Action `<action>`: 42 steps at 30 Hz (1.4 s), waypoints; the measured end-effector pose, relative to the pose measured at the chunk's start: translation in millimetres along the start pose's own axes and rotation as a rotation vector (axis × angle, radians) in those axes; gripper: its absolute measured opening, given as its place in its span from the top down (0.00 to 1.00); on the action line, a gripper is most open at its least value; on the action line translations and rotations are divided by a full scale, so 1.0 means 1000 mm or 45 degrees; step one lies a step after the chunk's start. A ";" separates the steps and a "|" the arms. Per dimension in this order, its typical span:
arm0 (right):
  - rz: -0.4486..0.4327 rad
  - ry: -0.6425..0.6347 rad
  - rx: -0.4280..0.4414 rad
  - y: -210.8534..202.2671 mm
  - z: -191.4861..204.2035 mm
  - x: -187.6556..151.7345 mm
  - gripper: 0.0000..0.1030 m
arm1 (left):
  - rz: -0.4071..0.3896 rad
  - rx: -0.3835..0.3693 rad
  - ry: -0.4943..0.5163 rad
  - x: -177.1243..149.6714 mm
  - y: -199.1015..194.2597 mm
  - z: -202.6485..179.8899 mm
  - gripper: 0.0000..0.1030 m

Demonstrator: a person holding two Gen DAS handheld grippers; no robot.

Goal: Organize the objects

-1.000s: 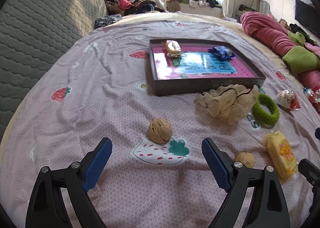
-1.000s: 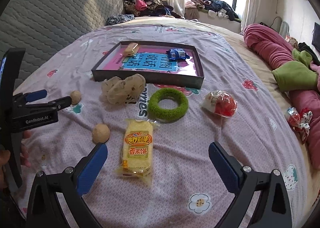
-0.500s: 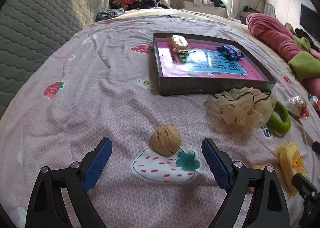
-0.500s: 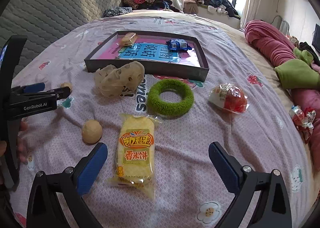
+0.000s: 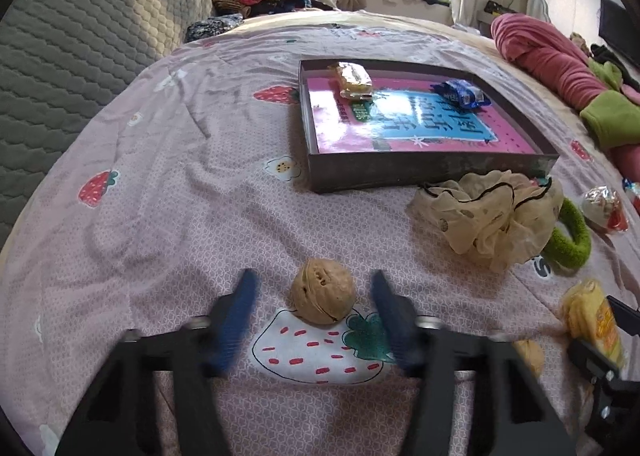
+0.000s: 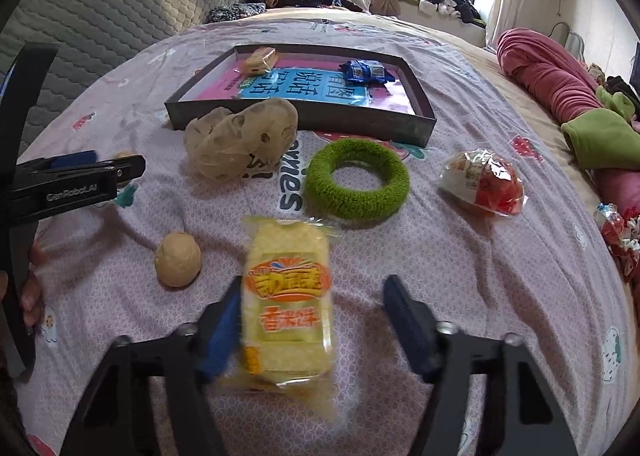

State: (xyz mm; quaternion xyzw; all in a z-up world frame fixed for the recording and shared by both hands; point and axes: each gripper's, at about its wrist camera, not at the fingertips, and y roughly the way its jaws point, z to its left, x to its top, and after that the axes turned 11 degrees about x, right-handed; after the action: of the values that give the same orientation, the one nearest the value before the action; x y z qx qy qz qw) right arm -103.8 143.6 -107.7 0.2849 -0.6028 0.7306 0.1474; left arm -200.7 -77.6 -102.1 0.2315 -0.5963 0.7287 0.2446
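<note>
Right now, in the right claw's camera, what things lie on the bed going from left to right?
Walnut → yellow snack pack → green ring → red-and-white wrapped treat.

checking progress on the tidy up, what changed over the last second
Both tongs came forward and began closing: the left tongs now straddle the tan wrinkled walnut, the right tongs the yellow plastic-wrapped rice cake packet, its left pad touching. Neither looks clamped yet. The dark shallow tray and the green fuzzy ring lie as before.
</note>
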 end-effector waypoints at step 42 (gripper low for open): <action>-0.272 0.089 0.232 -0.106 -0.038 0.004 0.61 | -0.143 -0.037 -0.005 0.013 -0.130 -0.051 0.67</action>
State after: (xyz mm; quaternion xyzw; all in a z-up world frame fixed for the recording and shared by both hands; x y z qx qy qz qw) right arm -56.8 204.3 -25.2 0.3339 -0.4948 0.7719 0.2187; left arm -131.2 -4.8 -5.2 0.2624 -0.5933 0.7047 0.2873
